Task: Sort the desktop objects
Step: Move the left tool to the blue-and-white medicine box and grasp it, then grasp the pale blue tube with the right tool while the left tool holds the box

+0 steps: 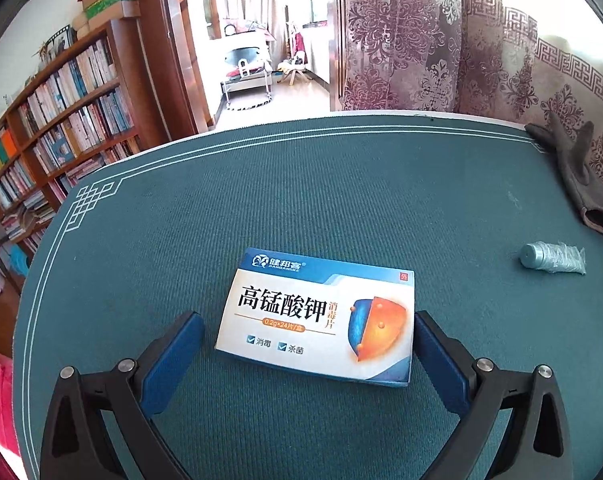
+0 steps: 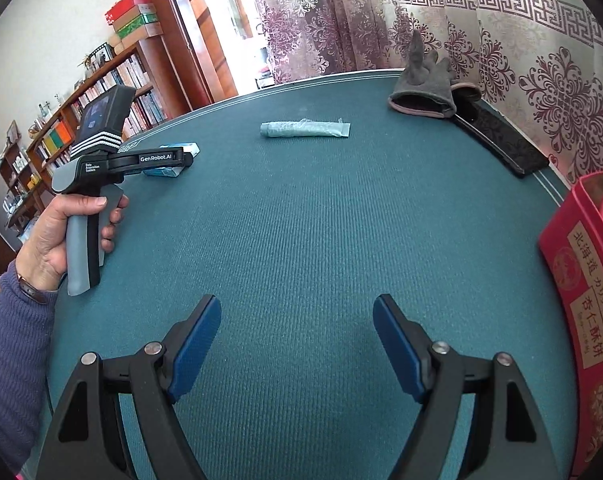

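A white and blue medicine box (image 1: 317, 320) lies flat on the green table mat (image 1: 301, 200). My left gripper (image 1: 307, 316) is open and straddles it: the right pad is at the box's edge, and a small gap shows at the left pad. In the right wrist view a person's hand (image 2: 61, 232) holds the left gripper (image 2: 187, 160) over the partly hidden box (image 2: 183, 148). My right gripper (image 2: 297, 304) is open over bare mat with nothing between its fingers. A grey-blue wrapped roll (image 2: 305, 129) (image 1: 553, 258) lies further back.
A grey glove (image 2: 421, 88) (image 1: 573, 164) and a black flat case (image 2: 497, 140) lie at the far right edge by the curtain. An open red biscuit box (image 2: 581, 280) stands at the right. A bookshelf (image 1: 61, 120) is beyond the table's left edge.
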{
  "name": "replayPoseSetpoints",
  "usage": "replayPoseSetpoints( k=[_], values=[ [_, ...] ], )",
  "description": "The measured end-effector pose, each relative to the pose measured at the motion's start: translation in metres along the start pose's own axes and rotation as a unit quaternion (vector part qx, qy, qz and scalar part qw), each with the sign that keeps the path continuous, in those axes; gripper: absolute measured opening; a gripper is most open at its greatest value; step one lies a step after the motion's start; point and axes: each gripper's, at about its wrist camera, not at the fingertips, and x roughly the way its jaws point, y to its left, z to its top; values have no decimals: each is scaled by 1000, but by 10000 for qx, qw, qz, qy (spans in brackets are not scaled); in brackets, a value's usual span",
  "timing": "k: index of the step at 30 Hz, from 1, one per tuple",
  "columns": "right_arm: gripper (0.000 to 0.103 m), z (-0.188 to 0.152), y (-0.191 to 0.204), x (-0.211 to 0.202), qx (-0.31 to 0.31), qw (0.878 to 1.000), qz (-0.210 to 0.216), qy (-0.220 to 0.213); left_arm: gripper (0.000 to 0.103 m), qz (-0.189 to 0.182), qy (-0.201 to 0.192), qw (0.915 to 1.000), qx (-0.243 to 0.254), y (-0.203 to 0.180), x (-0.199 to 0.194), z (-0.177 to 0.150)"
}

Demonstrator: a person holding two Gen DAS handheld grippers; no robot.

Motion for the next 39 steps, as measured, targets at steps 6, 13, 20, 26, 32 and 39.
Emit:
replayPoseSetpoints(
  k=[6, 13, 20, 26, 32, 39],
  values=[
    [82, 26, 8, 2, -269, 9993, -28, -239, 90, -51, -66, 9998, -202, 1, -6, -6],
    [82, 74, 15, 38, -787, 9956, -301, -419, 90, -65, -95, 9994, -324, 2, -14, -15],
    [82, 118, 30, 95, -1675, 9838, -550, -322, 90, -53, -99, 9996, -274, 1, -15, -17],
    [81, 149, 35, 140, -2319, 9698, -748, -73, 90, -93, -105, 9995, -271, 0, -16, -17],
    [81, 160, 24, 154, -2108, 9762, -472, 197, 90, -90, -95, 9998, -178, -5, -15, -17],
    [47, 161, 18, 151, -1676, 9852, -196, 296, 90, -81, -91, 9998, -159, -6, -15, -17]
  ],
)
